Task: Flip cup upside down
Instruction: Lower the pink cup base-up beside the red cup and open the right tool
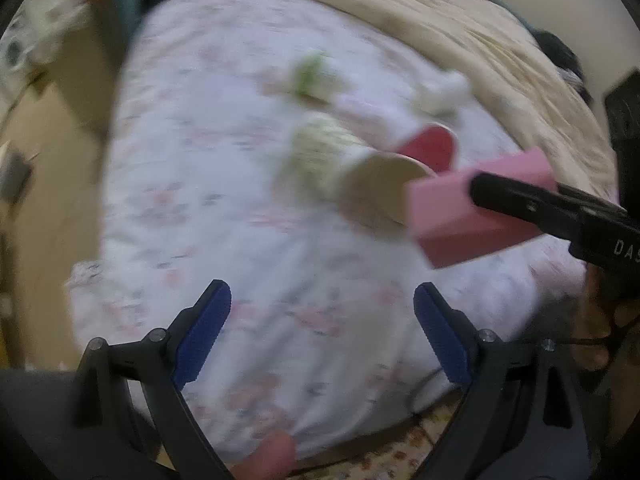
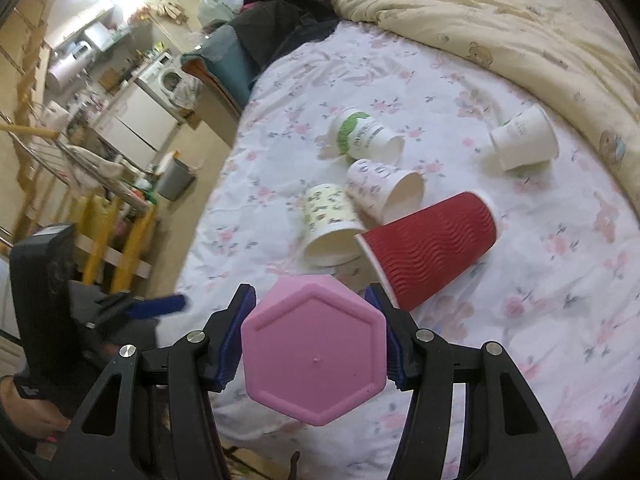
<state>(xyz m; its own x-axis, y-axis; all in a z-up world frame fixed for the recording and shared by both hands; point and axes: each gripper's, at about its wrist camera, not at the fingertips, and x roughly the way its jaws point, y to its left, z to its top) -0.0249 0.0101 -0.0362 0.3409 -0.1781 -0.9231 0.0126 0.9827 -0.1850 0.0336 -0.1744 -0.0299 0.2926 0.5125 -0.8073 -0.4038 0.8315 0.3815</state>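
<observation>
Bedroom scene: floral sheet (image 2: pixel 500 280) fills most of the right wrist view, cream quilt (image 2: pixel 520 20) bunched along the upper right, kitchen clutter with a washer (image 2: pixel 170 78) far off at upper left. Left wrist view is motion-blurred.

Red ribbed cup (image 2: pixel 432 240) lies on its side at frame centre-right, mouth toward lower left. Beside it three paper cups also on their sides: yellowish patterned cup (image 2: pixel 326 220) touching the red one's rim, pink-flower cup (image 2: pixel 384 190) just above, green-print cup (image 2: pixel 366 134) higher up. White cup (image 2: pixel 524 142) sits apart at upper right.

Pink hexagonal cup (image 2: pixel 314 350), the task's thing, is at lower centre, base facing the camera. Right gripper (image 2: pixel 316 336) has its jaws clamped on the cup's two sides, holding it off the sheet. In the left wrist view the same cup shows at right, tipped roughly sideways.

Left gripper (image 1: pixel 322 332) hangs at the bottom with jaws spread wide, nothing between them.

Step looks like mid-flip: cup lifted, being rotated. Next move likely needs the wrist rolled until the mouth faces down, then lowering onto a bare patch of sheet, clear of the red cup, before releasing.
</observation>
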